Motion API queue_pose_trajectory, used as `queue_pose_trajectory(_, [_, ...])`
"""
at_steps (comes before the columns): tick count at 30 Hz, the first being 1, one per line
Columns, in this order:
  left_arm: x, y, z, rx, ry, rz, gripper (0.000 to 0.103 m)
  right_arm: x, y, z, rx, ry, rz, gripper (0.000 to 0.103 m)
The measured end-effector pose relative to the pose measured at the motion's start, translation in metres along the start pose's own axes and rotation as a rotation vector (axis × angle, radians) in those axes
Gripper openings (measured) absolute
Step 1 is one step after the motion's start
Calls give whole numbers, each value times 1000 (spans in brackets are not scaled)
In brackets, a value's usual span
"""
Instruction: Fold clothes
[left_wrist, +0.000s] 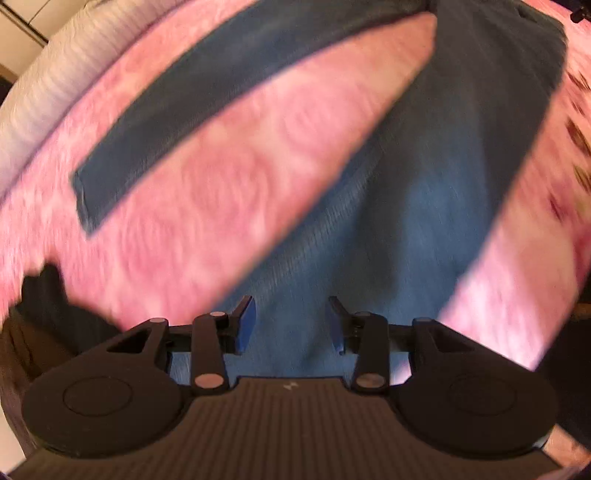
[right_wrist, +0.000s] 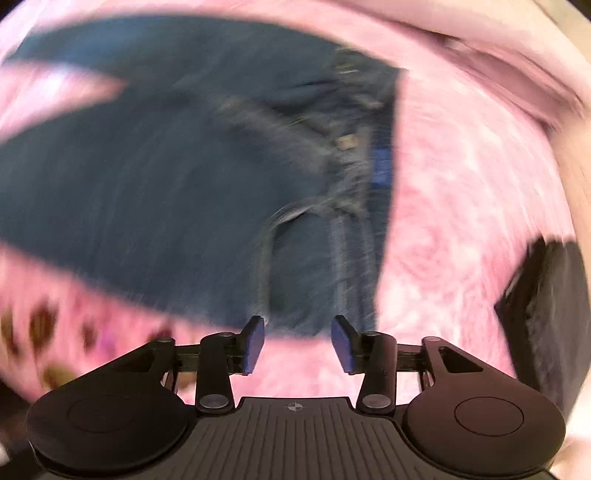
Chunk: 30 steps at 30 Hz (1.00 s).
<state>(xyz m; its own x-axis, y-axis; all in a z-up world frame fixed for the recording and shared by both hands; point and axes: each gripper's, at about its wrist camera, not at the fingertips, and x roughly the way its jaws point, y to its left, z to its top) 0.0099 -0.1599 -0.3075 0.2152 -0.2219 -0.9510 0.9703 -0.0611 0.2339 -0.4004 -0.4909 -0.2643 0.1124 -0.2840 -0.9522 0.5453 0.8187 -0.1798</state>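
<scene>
Jeans flat on my pink blanket

The jeans (left_wrist: 424, 184) lie spread on the blanket (left_wrist: 240, 184), legs stretching away from my left claw (left_wrist: 291, 325); both it and my right claw (right_wrist: 297, 345) hang open above, holding nothing.

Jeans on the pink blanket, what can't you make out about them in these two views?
- Left wrist view: jeans waistband is cut off by the top edge; motion blur smears the fabric.
- Right wrist view: leg ends run off the left edge; button and fly are blurred.
- Dark item at the right: unidentifiable.
</scene>
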Motion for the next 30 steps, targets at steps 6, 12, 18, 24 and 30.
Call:
queue_pose_trajectory(6, [4, -34, 97, 62, -90, -17, 42, 33, -81, 11, 275, -35, 135, 61])
queue_pose_trajectory(12, [2, -122, 181, 133, -140, -59, 45, 89, -120, -13, 407, 2, 359, 61])
queue_pose_trajectory(18, [28, -201, 232, 242, -110, -86, 45, 88, -136, -11, 350, 9, 484, 18])
queue_pose_trajectory(24, [32, -244, 239, 292, -78, -186, 45, 59, -160, -18, 152, -7, 447, 15])
queue_pose_trajectory(30, [5, -193, 204, 110, -100, -168, 46, 68, -137, -12, 105, 13, 381, 31])
